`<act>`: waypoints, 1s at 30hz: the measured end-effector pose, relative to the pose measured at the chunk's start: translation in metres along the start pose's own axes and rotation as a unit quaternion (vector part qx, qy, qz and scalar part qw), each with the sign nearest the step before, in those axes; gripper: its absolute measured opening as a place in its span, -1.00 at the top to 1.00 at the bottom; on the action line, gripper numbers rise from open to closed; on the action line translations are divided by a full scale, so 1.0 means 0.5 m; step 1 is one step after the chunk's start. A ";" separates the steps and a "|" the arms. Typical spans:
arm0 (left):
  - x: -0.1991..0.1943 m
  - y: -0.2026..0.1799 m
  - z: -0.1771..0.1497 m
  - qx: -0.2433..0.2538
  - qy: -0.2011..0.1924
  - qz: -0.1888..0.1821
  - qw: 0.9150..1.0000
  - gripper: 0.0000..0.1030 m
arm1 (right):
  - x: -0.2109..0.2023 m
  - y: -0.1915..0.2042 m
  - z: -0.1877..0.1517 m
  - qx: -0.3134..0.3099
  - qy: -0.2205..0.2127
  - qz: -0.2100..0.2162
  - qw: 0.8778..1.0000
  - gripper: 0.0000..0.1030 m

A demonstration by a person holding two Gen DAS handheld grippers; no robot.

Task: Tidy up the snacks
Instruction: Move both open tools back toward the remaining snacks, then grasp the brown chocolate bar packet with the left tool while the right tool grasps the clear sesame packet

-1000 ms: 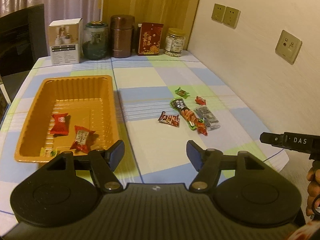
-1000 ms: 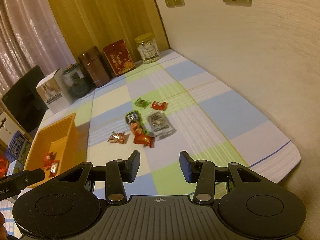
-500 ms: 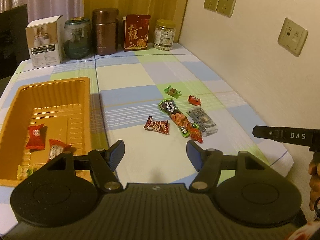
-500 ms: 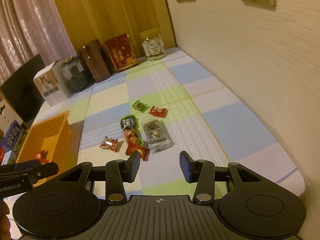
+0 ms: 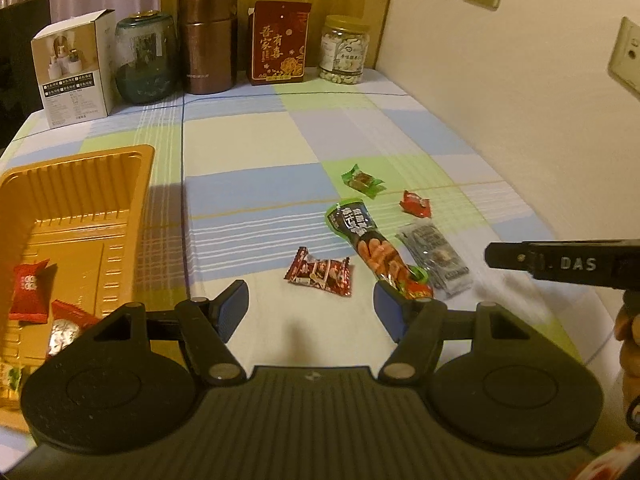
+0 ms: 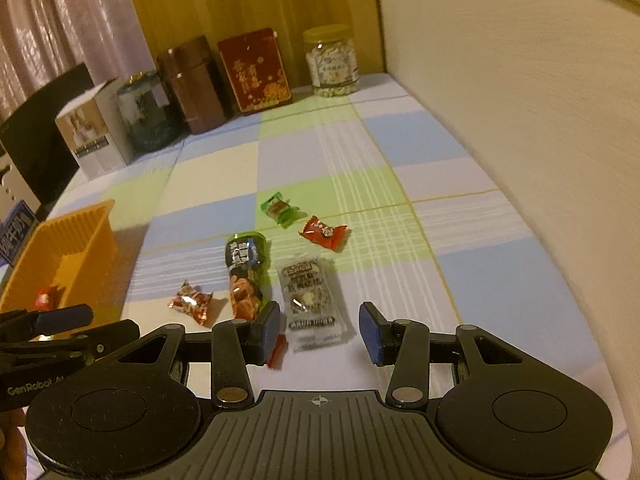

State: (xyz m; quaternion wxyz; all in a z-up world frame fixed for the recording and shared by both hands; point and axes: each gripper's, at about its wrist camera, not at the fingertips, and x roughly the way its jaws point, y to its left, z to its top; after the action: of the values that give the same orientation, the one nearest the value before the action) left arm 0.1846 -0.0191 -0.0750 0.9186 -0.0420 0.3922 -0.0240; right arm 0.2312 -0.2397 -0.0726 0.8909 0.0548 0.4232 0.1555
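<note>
Loose snacks lie on the checked tablecloth: a dark red candy point(image 5: 320, 273), a long green sausage pack point(image 5: 370, 242), a grey clear pack point(image 5: 434, 258), a small red candy point(image 5: 416, 203) and a green candy point(image 5: 362, 180). The orange tray point(image 5: 92, 184) at left holds red candies point(image 5: 30, 292). My left gripper point(image 5: 311, 314) is open and empty, just short of the dark red candy. My right gripper point(image 6: 320, 332) is open and empty, with the grey pack point(image 6: 310, 296) between its fingers' line. The sausage pack point(image 6: 245, 270) lies left of it.
A white box point(image 5: 72, 68), a green jar point(image 5: 146, 58), a brown canister point(image 5: 208, 42), a red box point(image 5: 278, 42) and a nut jar point(image 5: 344, 50) line the far edge. A wall point(image 5: 520, 128) runs along the right side. The table edge is near right.
Both grippers have moved forward toward the loose snacks, which now look larger and closer. The left gripper has swung right, away from the tray. Both stay open.
</note>
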 end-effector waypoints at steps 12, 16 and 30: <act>0.084 0.000 -0.007 -0.003 0.015 0.017 1.000 -0.28 | 0.135 0.005 0.020 -0.034 0.040 0.016 0.998 0.14; 0.098 -0.003 -0.008 -0.006 0.012 0.015 1.000 -0.28 | 0.161 0.012 0.021 -0.050 0.050 0.012 0.997 0.14; 0.153 -0.042 -0.008 0.050 -0.015 0.015 0.999 -0.26 | 0.133 -0.010 -0.002 -0.018 0.041 0.001 0.999 0.25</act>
State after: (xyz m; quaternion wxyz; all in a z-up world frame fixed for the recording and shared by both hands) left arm 0.2344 -0.0459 -0.1310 0.9255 0.0092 0.3776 -0.0291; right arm 0.2711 -0.2231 -0.1235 0.8734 0.0328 0.4565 0.1666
